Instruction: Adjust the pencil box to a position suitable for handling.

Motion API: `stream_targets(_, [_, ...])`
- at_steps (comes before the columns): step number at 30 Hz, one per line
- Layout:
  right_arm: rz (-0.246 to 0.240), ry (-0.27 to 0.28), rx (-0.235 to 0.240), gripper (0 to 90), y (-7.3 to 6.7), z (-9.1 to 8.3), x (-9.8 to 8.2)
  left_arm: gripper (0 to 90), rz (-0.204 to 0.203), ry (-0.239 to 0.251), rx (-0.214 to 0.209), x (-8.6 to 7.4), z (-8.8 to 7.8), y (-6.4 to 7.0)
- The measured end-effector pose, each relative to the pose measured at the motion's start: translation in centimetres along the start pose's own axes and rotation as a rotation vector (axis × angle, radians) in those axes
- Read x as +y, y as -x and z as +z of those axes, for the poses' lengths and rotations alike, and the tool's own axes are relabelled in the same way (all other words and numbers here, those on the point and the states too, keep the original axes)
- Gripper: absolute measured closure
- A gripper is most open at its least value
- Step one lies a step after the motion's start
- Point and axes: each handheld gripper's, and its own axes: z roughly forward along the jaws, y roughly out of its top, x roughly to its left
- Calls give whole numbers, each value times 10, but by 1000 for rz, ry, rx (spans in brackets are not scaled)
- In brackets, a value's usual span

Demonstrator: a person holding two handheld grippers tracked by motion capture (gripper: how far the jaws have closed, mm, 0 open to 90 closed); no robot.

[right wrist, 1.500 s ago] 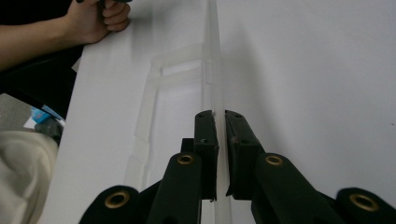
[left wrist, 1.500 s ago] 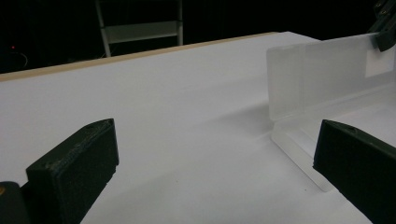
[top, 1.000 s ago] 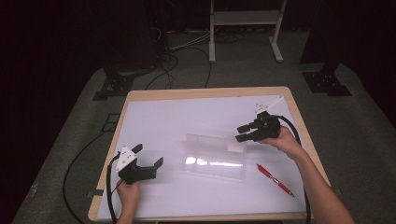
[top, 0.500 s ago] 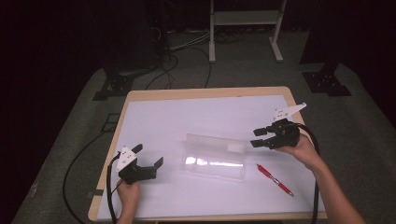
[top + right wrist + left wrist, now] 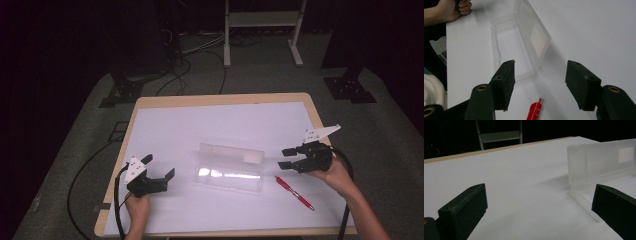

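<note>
Clear plastic box [image 5: 230, 167] lies open near the middle of the white table [image 5: 210, 125], its lid standing up along the far edge and its shallow tray toward you; red pen [image 5: 295, 192] lies on the sheet just right of the box, apart from it, slanting toward your near right corner.

Your right gripper [image 5: 289, 158] sits just beyond the pen, to the right of the box, pointing left at the box's right end; its jaws have just been opening and stand wide with nothing between them, pads touching neither box nor pen; in the right gripper view the pen's tip [image 5: 534, 110] shows low between the jaws, the box [image 5: 521, 45] ahead.

Your left gripper [image 5: 158, 167] rests near the table's near left, left of the box, apart from it; jaws spread wide, empty.
</note>
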Motion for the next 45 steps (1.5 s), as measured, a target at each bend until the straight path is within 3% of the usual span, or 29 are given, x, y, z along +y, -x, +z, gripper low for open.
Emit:
stream_targets(14, [14,-18,-63,402,-15,-2,-30,0,-2,1,0,0,0,0])
stream_targets(17, [24,-48,-84,401,-18,1,-40,0,-2,0,0,0,0,0])
stream_targets(32, [38,-99,-140,429,-35,7,-71,0,0,-2,0,0,0,0])
stream_targets(45, [58,-110,-187,556,-46,11,-91,0,3,-2,-1,0,0,0])
